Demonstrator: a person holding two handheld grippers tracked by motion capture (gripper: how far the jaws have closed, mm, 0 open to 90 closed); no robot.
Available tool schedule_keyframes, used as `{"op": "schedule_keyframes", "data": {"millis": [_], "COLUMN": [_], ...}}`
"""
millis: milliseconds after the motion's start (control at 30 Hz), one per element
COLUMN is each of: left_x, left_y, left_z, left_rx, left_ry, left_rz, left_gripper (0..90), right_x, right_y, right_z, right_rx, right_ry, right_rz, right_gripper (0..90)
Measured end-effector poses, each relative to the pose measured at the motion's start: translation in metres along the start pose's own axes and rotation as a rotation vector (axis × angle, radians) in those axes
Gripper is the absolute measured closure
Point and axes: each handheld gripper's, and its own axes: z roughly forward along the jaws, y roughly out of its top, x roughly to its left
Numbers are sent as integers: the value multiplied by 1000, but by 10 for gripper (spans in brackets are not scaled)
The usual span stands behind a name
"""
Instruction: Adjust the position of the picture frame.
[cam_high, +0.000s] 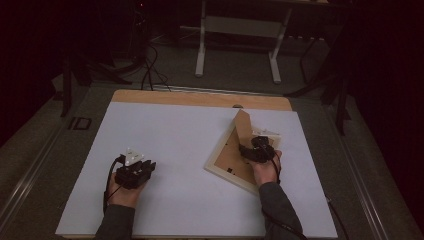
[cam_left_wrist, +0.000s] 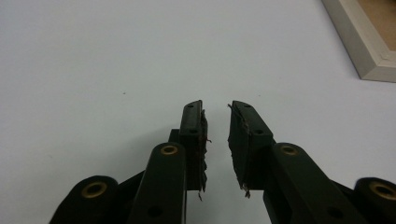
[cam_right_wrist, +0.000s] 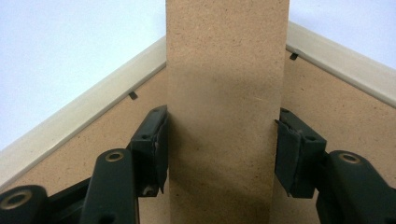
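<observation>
- My left gripper (cam_high: 136, 169) rests on the white surface (cam_high: 170, 150) nearest me, well apart from the work; in the left gripper view its jaws stand a little apart with nothing between them.
- My right gripper (cam_high: 257, 150) is over the picture frame (cam_high: 220, 165), which lies face down at the right of the surface, turned at an angle.
- In the right gripper view the jaws straddle the stand (cam_right_wrist: 226, 93) (the brown board strip on the frame's back (cam_right_wrist: 327, 112)). The left pad touches its edge; at the right pad I cannot tell if there is contact, so I would call it a grip not yet proven.
- Farther off, the stand's end rises above the frame's far corner in the high view, so it looks partly swung up.
- Left, as I judge it: finish opening the stand, then set the frame upright.
</observation>
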Motion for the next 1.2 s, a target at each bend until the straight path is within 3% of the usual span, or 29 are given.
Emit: {"op": "schedule_keyframes", "data": {"millis": [267,767,1200], "left_x": [-7,-7,-7], "left_y": [1,1,1], "left_z": [3,3,2], "left_rx": [10,8,6], "left_ry": [-21,-22,-24], "left_rz": [26,23,22], "left_gripper": [761,761,761], "right_x": [12,22,38], "right_y": [1,3,5], "right_z": [4,6,9], "right_rx": [6,14,14], "right_ry": [42,76,142], "right_rz": [-47,-91,-167], "right_gripper": [432,432,432]}}
